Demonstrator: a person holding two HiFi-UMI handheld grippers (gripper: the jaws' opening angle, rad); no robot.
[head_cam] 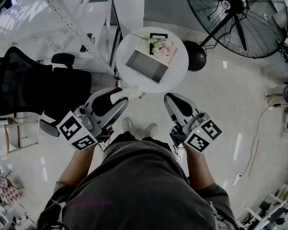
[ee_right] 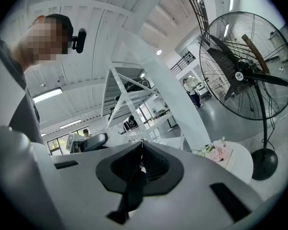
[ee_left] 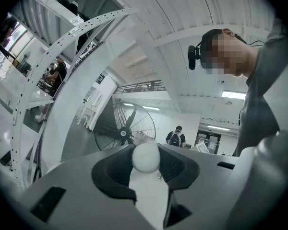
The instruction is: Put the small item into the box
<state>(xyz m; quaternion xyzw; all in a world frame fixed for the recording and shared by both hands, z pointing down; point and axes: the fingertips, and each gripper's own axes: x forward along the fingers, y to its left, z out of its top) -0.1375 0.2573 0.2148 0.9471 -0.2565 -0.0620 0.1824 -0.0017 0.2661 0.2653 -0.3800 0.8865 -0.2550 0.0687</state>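
Observation:
An open box (head_cam: 146,65) with a grey inside lies on a small round white table (head_cam: 134,82) ahead of me, beside a bunch of pale flowers (head_cam: 161,46). My left gripper (head_cam: 119,96) is held level short of the table's near edge, shut on a small white item (head_cam: 130,93) that pokes out past its tips. In the left gripper view the item's round white end (ee_left: 146,158) sits between the dark pads of the left gripper (ee_left: 146,151). My right gripper (head_cam: 168,98) is beside it, jaws shut with nothing between them (ee_right: 142,148). The table (ee_right: 243,163) and flowers (ee_right: 214,153) show at lower right.
A large black standing fan (head_cam: 235,13) is at the right of the table, its round base (head_cam: 197,55) close to the rim. A black office chair (head_cam: 31,87) stands at the left. White metal shelving (head_cam: 72,23) runs behind the table. Other people stand far off.

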